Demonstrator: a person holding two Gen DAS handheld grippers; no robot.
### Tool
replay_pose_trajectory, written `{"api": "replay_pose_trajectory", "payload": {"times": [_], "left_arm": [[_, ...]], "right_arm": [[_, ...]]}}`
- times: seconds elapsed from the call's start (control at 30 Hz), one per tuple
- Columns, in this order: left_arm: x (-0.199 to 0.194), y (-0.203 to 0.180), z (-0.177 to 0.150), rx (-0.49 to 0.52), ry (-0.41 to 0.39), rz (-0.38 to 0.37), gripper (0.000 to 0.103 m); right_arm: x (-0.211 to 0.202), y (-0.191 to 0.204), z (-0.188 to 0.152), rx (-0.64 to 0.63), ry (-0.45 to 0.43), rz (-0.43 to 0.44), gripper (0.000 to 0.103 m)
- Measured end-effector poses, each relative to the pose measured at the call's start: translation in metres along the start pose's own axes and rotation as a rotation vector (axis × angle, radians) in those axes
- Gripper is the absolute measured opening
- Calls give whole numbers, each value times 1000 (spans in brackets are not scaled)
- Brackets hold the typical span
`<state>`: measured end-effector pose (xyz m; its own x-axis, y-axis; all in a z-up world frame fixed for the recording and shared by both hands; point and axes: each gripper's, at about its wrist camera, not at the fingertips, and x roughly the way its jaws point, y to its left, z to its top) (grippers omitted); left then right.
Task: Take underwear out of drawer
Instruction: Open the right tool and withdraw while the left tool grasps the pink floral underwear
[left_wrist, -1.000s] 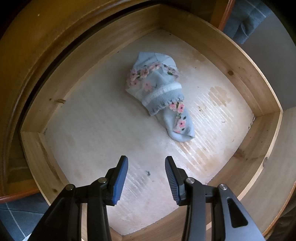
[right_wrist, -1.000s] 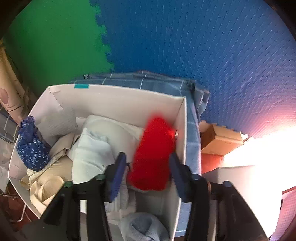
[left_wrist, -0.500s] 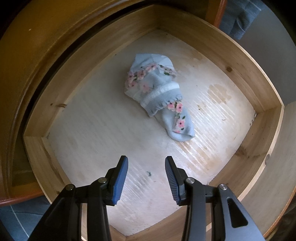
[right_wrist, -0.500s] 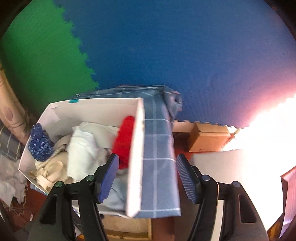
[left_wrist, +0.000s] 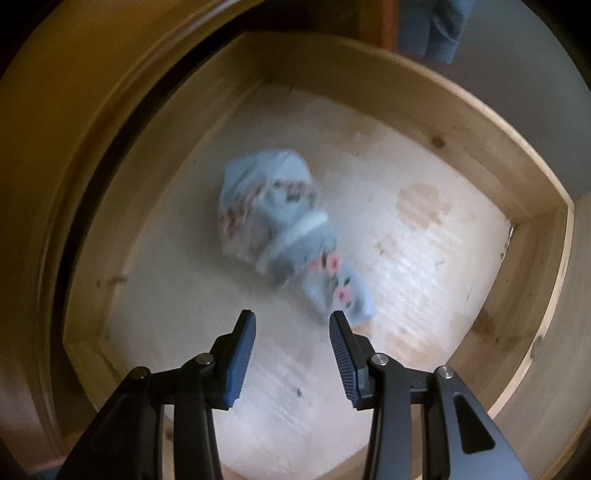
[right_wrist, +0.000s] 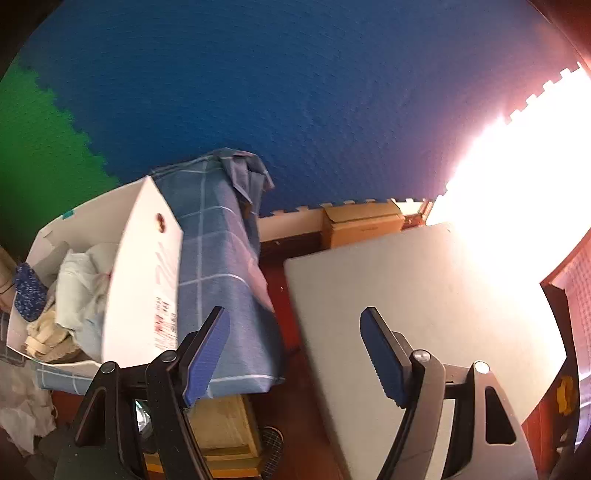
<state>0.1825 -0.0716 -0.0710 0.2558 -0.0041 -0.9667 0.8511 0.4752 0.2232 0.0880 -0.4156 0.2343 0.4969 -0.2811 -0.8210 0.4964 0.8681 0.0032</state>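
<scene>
Left wrist view looks down into a big wooden drawer (left_wrist: 436, 122), which is pulled out of a darker wooden cabinet (left_wrist: 74, 110). The pale bottom of the drawer has some brown stains on its right part. Near the middle of this bottom lies the underwear (left_wrist: 280, 225), a small light blue bundle with pink flowers and a white band; it is blurred. The left gripper (left_wrist: 291, 332) hangs above the drawer with its jaws apart and nothing between them, and the low end of the bundle is seen just beside its right finger. In the right wrist view, a blue and green foam mat (right_wrist: 295, 92) covers the floor. A white box (right_wrist: 144, 273) with pale clothes inside stands on a blue checked cloth (right_wrist: 225, 266) at the left, and a grey board (right_wrist: 424, 295) is at the right. The right gripper (right_wrist: 295, 325) has its jaws opening, and they hold nothing
</scene>
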Motion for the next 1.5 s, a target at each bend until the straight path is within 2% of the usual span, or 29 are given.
{"api": "replay_pose_trajectory", "payload": {"times": [0.23, 0.4, 0.6, 0.83, 1.0, 1.07, 1.13, 1.2, 1.23, 1.3, 1.33, 1.5], "left_arm": [[11, -6, 29, -11, 6, -54, 42], [20, -9, 45, 18, -7, -55, 42], [21, -18, 60, 39, -87, -88, 42], [28, -30, 74, 85, -147, -55, 47], [27, -31, 70, 115, -188, -55, 47], [27, -31, 69, 116, -199, -63, 43], [27, -30, 66, 117, -209, -75, 21], [29, -30, 64, 118, -212, -39, 15], [30, -29, 65, 118, -211, -47, 11], [29, -27, 64, 116, -209, -62, 9], [27, -25, 50, 113, -204, -70, 9], [24, -21, 42, 119, -162, -99, 8]], "right_arm": [[7, -25, -7, 39, 13, -21, 71], [16, -34, -13, 46, 36, -30, 71], [35, -40, -27, 55, 84, -28, 71], [53, -39, -37, 64, 118, -20, 71], [62, -41, -45, 80, 145, -3, 71], [64, -41, -47, 84, 155, 3, 71], [65, -41, -50, 82, 163, 7, 71], [65, -40, -53, 74, 170, 8, 71], [65, -39, -54, 71, 171, 9, 71], [65, -38, -57, 67, 173, 14, 71], [65, -38, -59, 66, 172, 14, 71], [65, -39, -67, 74, 177, 22, 71]]}}
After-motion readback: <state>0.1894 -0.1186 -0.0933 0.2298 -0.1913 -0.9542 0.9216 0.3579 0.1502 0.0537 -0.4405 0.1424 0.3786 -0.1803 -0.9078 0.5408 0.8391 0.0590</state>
